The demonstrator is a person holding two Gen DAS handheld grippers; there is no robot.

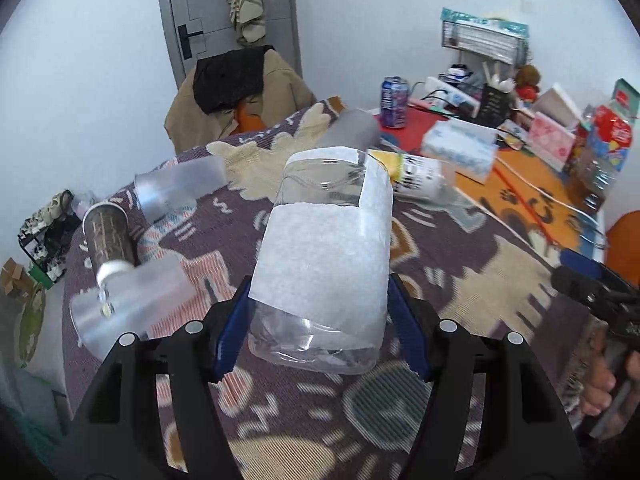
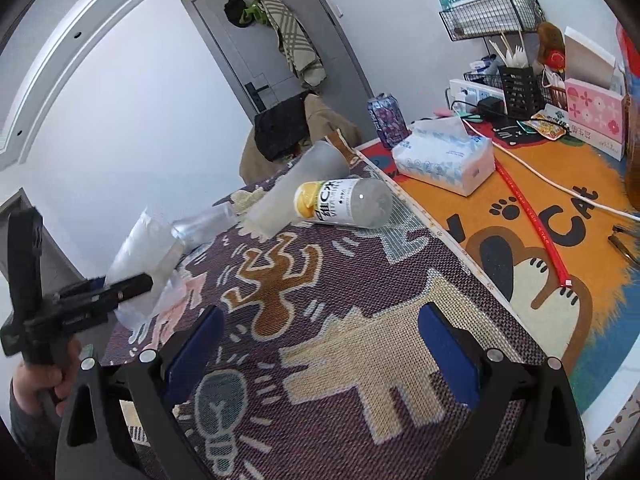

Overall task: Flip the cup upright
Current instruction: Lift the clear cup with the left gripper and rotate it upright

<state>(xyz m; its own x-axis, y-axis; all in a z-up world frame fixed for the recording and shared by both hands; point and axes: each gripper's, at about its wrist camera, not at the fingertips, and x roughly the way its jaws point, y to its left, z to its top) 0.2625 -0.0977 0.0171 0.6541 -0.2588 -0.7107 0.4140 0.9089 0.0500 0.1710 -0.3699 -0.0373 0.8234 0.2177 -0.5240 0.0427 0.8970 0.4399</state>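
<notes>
A clear plastic cup wrapped in a white paper band (image 1: 324, 256) sits clamped between the blue pads of the left gripper (image 1: 320, 324), tilted with its open mouth pointing away from the camera and its base nearest the lens, lifted above the patterned purple woven cloth (image 1: 288, 412) that covers the table. The cup appears empty. Around it several other containers lie on their sides: a frosted translucent cup (image 1: 180, 192) to the left, a dark brown tumbler with a white end (image 1: 108, 240) near the table's left edge, another frosted cup (image 1: 132, 308) touching that tumbler, a grey frosted cup (image 2: 296, 188) behind, and a clear bottle with a yellow-and-white label (image 2: 344, 202) just beside it. A purple drink can (image 2: 386, 120) stands upright farther back.

The right gripper (image 2: 320, 356) hovers over the cloth with its blue pads spread wide and nothing between them. Beyond the cloth lies an orange cat-print mat (image 2: 560, 216), carrying a soft pack of white tissues (image 2: 444, 160), a red strip (image 2: 532, 220) and a white cable (image 2: 560, 188). Black wire racks (image 2: 492, 12), a pink floral box (image 2: 596, 116) and a black mesh holder of cutlery (image 2: 520, 88) crowd the far right. A grey door (image 2: 280, 48) hung with a plaid scarf stands behind a chair draped in tan and black clothing (image 1: 236, 92).
</notes>
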